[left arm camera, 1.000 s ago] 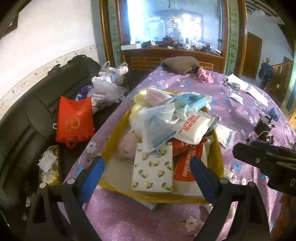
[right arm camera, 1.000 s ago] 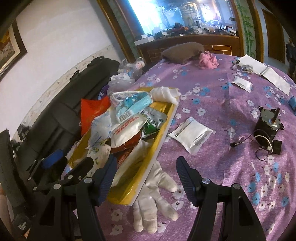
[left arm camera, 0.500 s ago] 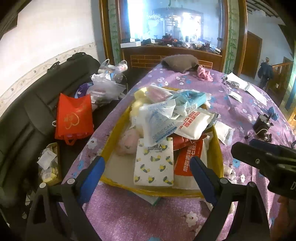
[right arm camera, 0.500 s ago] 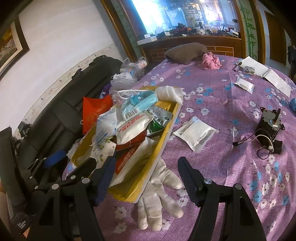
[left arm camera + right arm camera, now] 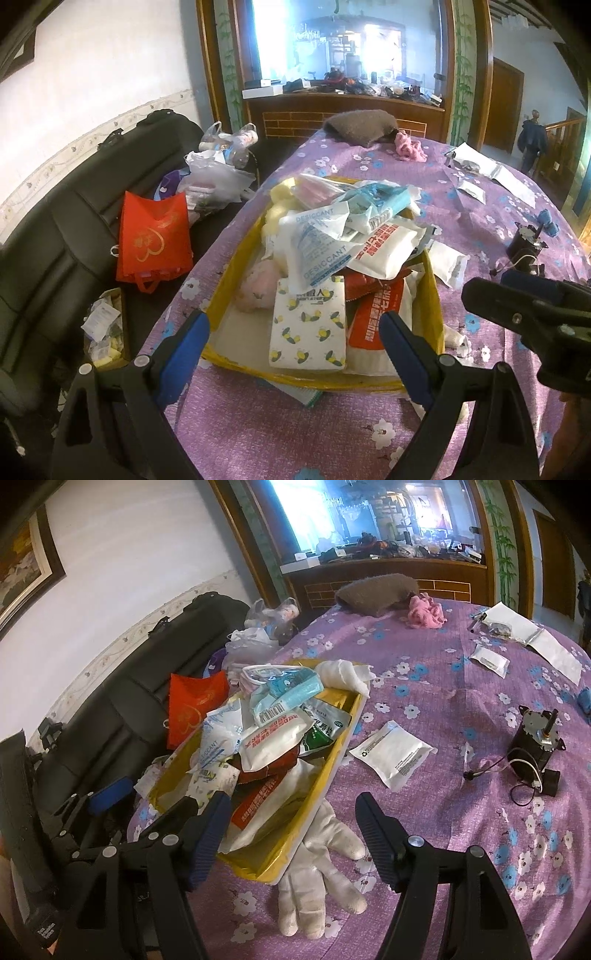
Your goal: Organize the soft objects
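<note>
A yellow tray [image 5: 432, 291] [image 5: 332, 768] on the purple floral table is heaped with soft packets: a bee-print tissue pack [image 5: 308, 328], desiccant bags [image 5: 317, 243], a red-and-white pouch [image 5: 384, 247]. A white glove [image 5: 321, 867] lies partly under the tray's near corner. A white packet [image 5: 391, 753] lies on the cloth right of the tray. My left gripper [image 5: 295, 354] is open and empty at the tray's near edge. My right gripper [image 5: 291, 838] is open and empty above the glove.
A small motor with wires [image 5: 535, 742] sits on the table at right. A brown cloth [image 5: 376, 590] and pink cloth [image 5: 424, 613] lie at the far end, papers [image 5: 532, 635] at far right. A black sofa with a red bag [image 5: 155, 236] and plastic bags stands left.
Both grippers have pulled back and risen slightly, so the tray and glove sit a little farther off. Both stay open; nothing was taken hold of.
</note>
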